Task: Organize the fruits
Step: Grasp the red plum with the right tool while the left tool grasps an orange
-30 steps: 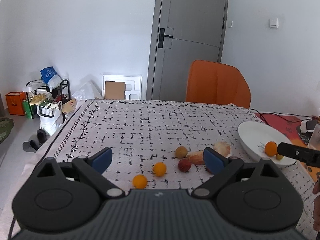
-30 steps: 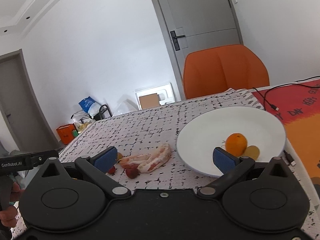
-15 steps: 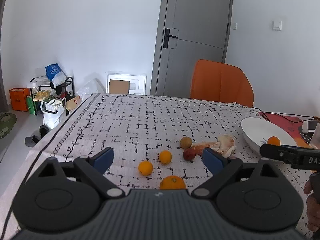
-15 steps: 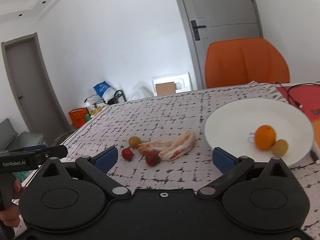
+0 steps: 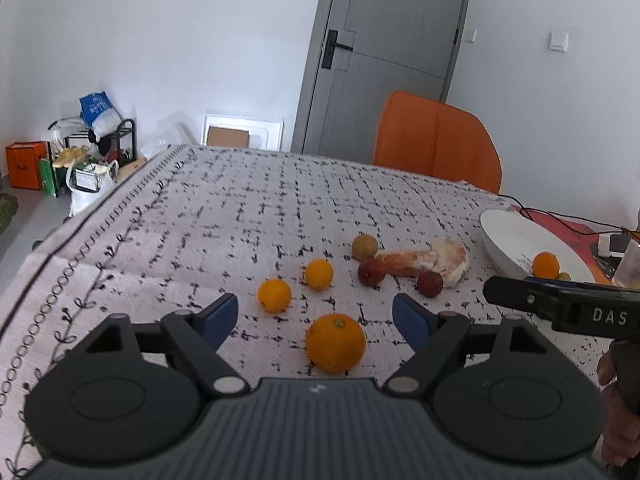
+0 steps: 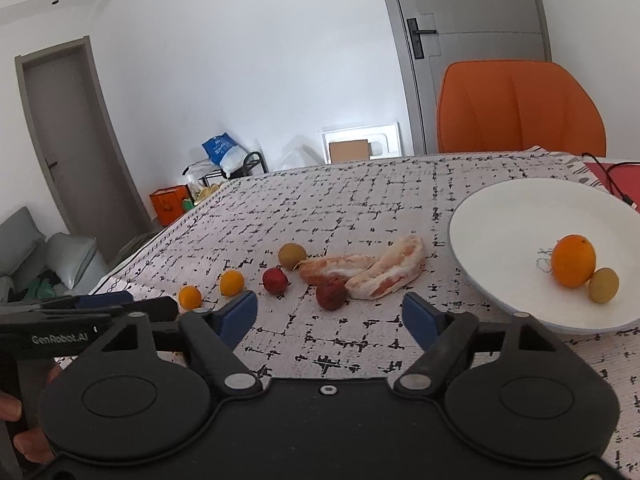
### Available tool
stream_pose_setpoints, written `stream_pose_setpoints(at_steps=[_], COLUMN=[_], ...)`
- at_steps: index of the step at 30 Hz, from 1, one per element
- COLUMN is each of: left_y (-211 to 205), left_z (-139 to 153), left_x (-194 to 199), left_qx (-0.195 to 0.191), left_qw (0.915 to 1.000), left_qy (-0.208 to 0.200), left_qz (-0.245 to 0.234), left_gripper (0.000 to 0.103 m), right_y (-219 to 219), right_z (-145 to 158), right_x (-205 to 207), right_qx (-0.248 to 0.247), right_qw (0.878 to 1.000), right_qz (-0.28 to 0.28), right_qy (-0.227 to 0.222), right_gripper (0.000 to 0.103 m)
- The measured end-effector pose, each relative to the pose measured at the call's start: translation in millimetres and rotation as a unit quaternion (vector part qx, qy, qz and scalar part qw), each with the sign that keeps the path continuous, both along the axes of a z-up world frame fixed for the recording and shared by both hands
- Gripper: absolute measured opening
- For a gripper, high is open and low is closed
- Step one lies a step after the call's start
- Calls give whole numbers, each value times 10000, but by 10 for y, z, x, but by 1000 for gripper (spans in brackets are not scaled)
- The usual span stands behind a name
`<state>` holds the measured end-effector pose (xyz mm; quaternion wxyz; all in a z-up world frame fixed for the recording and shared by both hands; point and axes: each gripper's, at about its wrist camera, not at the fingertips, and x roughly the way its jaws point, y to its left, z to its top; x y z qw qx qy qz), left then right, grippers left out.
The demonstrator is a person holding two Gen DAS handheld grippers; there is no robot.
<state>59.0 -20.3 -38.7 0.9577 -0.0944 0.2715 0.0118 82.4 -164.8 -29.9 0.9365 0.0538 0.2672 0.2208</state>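
Change: I have drawn both grippers back from the plate (image 6: 500, 204); a big orange (image 5: 335, 342), out of view a second ago, now sits near the table's front edge.
Left gripper (image 5: 314, 316): fingers wide, empty, the orange between them.
Right gripper (image 6: 330, 316): fingers wide, empty.
Plate: right edge, holding one orange (image 6: 573, 255) and a small fruit.
Meaning: I judge that orange the next pick.

Both your wrist views look low across the table (image 5: 248, 200) toward the door, sharing the scattered fruit and plate (image 6: 500, 216).
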Motion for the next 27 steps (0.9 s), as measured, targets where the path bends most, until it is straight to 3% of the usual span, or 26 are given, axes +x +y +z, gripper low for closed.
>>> stream_pose_setpoints(at_steps=[2,5,7,9,27], left_y=[-5,-19,-22,-10,205], left_z=[-49,-143,-225,-284,-144], left_x=[29,83,125,154,200], left_qx=[-37,-112,-135,-226,-228], left_qw=[10000,9997,9994,9990,9996], left_qy=[60,207,276,302,148], left_qz=[-2,-53,-144,-254,26], left_gripper=[80,68,47,36,36], right_y=[12,28,29,54,306], right_z=[-23,-61,-98,-132,-269], right_x=[24,74,119,171,536], right_qx=[-25,-45,-40,-88,-211], right_qw=[10000,9999,9998,9996,9983], right_qz=[-2,-23,-21,-44,38], right_qy=[45,128,198,263,542], right_gripper=[71,65,63,60,34])
